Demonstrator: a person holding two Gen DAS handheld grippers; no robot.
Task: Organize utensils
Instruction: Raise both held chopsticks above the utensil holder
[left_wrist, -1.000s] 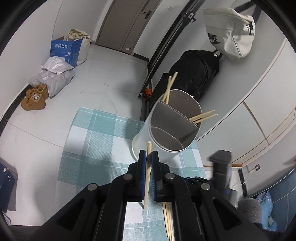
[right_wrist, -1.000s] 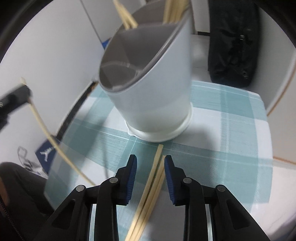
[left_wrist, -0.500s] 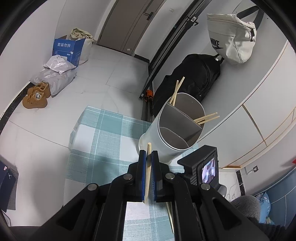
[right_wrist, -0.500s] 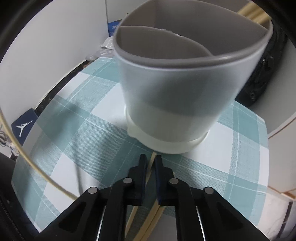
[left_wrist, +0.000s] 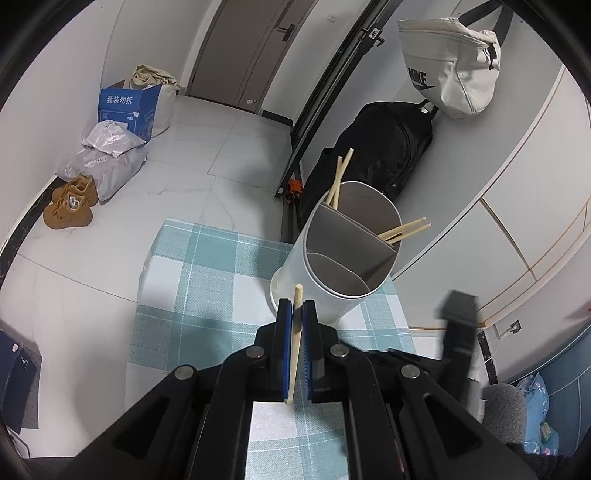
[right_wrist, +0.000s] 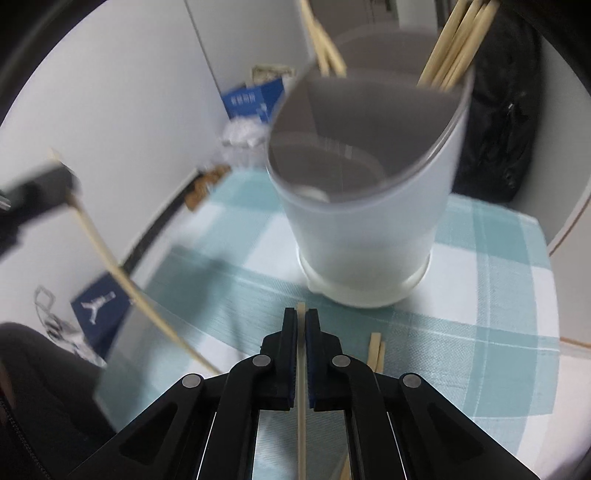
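now each hand-held gripper (left_wrist: 294, 314) (right_wrist: 301, 318) clamps a chopstick (left_wrist: 294, 339) (right_wrist: 301, 387); holder (left_wrist: 343, 254) rear compartment seemingly holds chopsticks (left_wrist: 404, 230).

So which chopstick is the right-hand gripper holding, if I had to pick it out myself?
Start at the white utensil holder on the teal checked cloth. In front of its base, the right gripper is shut on one wooden chopstick. Unlike the loose chopsticks lying beside it, this one is clamped between blue pads.
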